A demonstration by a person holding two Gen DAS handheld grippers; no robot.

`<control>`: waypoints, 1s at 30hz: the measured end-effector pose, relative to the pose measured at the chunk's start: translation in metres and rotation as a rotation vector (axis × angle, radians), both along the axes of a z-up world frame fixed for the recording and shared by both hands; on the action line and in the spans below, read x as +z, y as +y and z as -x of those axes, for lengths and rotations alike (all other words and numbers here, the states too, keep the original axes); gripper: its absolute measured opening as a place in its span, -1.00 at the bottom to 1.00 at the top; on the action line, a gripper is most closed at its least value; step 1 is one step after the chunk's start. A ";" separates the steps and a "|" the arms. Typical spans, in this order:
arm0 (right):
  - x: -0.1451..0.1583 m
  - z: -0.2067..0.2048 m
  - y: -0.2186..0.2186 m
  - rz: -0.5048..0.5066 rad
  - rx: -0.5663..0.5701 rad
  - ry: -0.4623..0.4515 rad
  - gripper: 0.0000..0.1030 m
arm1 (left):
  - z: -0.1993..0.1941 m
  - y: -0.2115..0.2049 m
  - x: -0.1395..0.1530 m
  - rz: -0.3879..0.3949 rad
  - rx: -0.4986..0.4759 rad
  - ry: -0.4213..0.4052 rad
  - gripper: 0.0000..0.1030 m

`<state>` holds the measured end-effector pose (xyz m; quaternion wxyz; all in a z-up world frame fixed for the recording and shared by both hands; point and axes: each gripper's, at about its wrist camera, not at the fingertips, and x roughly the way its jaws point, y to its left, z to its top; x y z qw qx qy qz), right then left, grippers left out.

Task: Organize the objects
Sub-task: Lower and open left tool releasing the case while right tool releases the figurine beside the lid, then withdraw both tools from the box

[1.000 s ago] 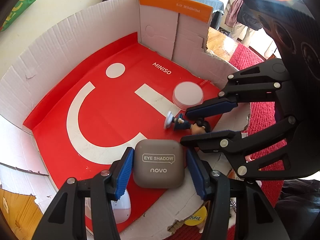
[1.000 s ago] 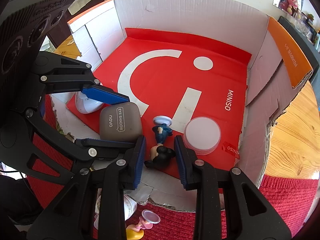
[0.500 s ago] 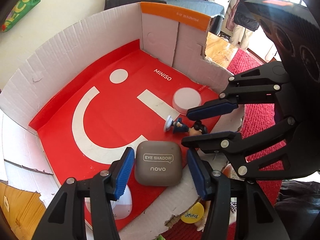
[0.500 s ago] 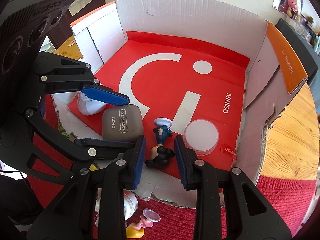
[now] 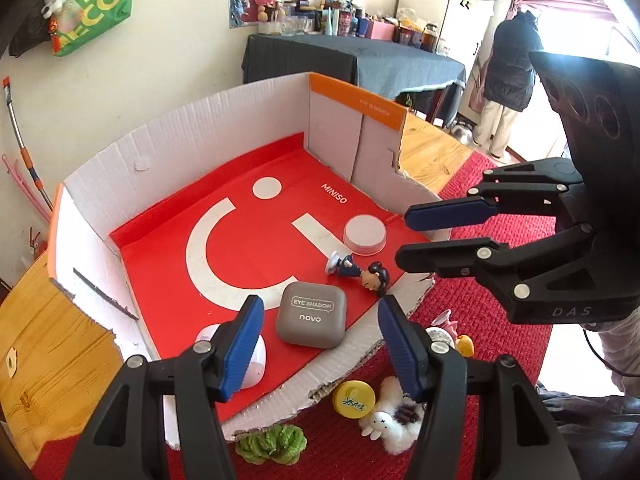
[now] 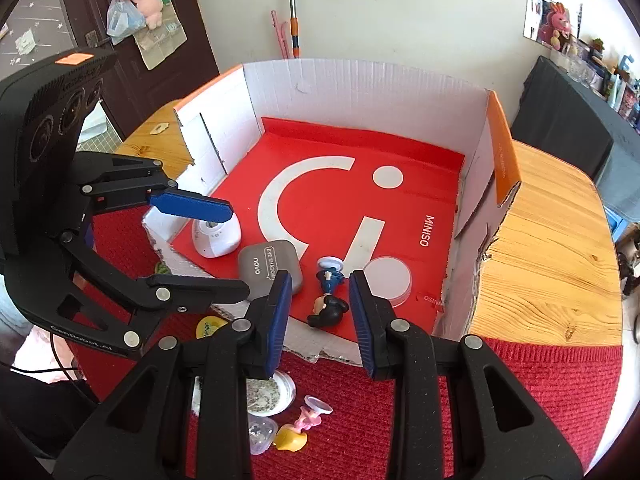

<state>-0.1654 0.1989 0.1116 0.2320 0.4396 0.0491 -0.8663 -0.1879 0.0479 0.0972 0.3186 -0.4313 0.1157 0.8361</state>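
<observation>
Box: a cut-down white cardboard box with a red MINISO-printed floor stands on a wooden counter; its near wall is torn low
Box contents: a grey eye shadow case marked "novo" lies flat near the torn front edge; just beside it a small doll figurine with black hair lies on its side, its round base pointing into the box; a shallow round white lid sits close behind the figurine; a white rounded device stands in the front corner on the case's other side
Outside the box: on the red mat in front lie a yellow round tin, a white plush bunny, a green succulent-like piece, a pink-and-yellow figurine and a round dish of speckled material
Left gripper: raised above the front edge, pointed down at the eye shadow case; jaws apart, holding nothing
Right gripper: raised over the torn edge, pointed at the doll figurine; jaws apart, holding nothing; the two grippers sit side by side
</observation>
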 end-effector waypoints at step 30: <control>0.022 -0.133 0.029 0.120 -0.245 0.420 0.82 | -0.137 -0.052 0.013 -0.237 0.429 0.336 1.00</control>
